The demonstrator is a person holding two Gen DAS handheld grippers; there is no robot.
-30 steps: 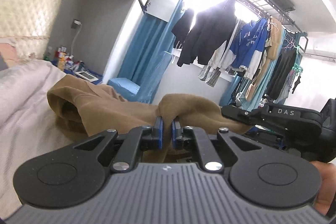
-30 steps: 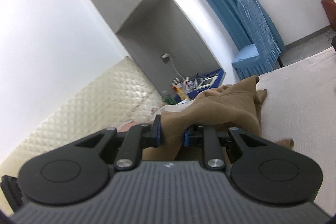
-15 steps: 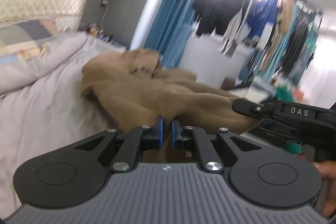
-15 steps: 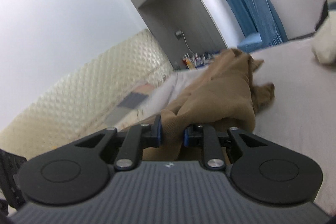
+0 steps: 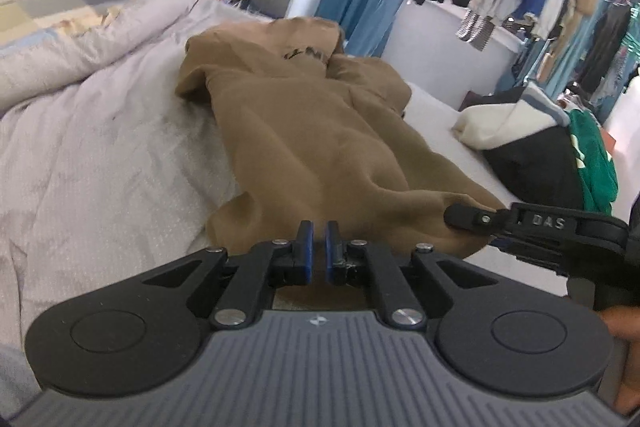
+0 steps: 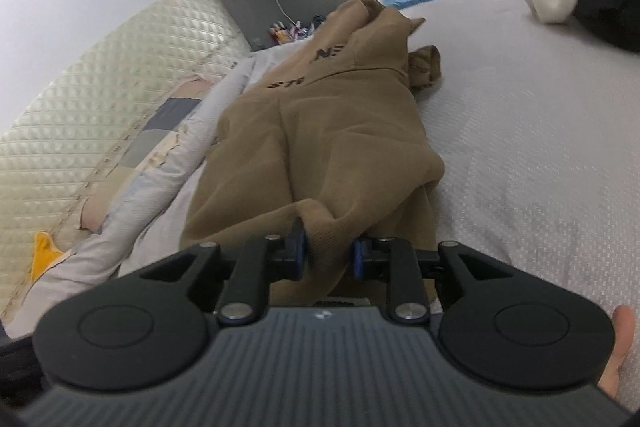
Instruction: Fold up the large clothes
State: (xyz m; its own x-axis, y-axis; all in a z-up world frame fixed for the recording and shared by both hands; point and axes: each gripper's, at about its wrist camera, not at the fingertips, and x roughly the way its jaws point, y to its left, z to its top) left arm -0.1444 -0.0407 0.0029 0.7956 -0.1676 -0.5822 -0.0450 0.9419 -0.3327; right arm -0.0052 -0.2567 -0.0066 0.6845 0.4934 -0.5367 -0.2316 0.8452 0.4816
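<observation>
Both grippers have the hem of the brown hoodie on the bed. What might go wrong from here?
1. The brown hoodie lies bunched, one sleeve crumpled beside the hood; folding now may trap creases.
2. The right gripper holds a thick wad, the left gripper a thin edge; uneven pull could skew it.
3. The clothes pile sits close by.

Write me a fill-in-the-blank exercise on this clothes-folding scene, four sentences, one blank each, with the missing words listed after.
1. The garment held by both grippers is a ____ hoodie.
2. The hoodie lies stretched out on the ____, whose cover is light grey.
3. The right gripper is shut on a bunched fold of the ____.
4. The fingers of the left gripper stand nearly together, and their pads are ____ in colour.

Missing words: brown; bed; hoodie; blue
</observation>
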